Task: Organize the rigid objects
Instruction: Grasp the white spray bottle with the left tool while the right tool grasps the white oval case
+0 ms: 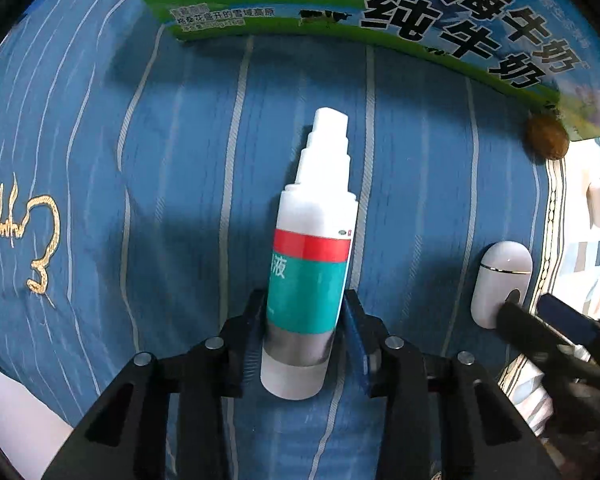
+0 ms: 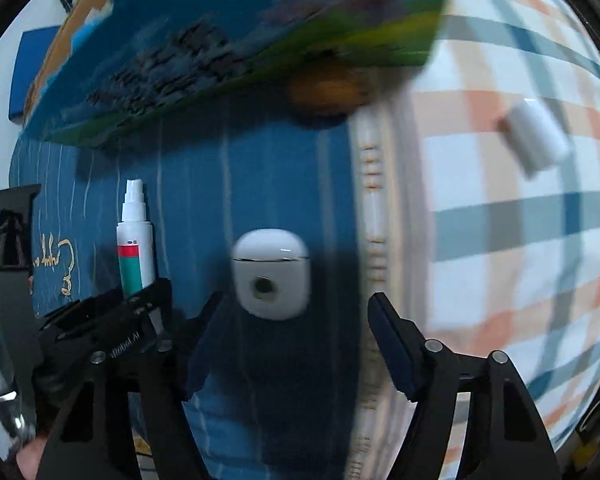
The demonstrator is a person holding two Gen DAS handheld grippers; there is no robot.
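Item: white plastic spray bottle with red-and-teal label (image 1: 310, 264), centre frame on blue striped cloth (image 1: 180, 140), clenched low in my left gripper (image 1: 305, 312) for carrying. Right gripper (image 2: 296, 320) spread wide, approaching white rounded earbud case (image 2: 271, 274), mid-frame, likely next.

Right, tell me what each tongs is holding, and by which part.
The left tongs grip the spray bottle around its lower body. The right tongs are open, holding nothing.
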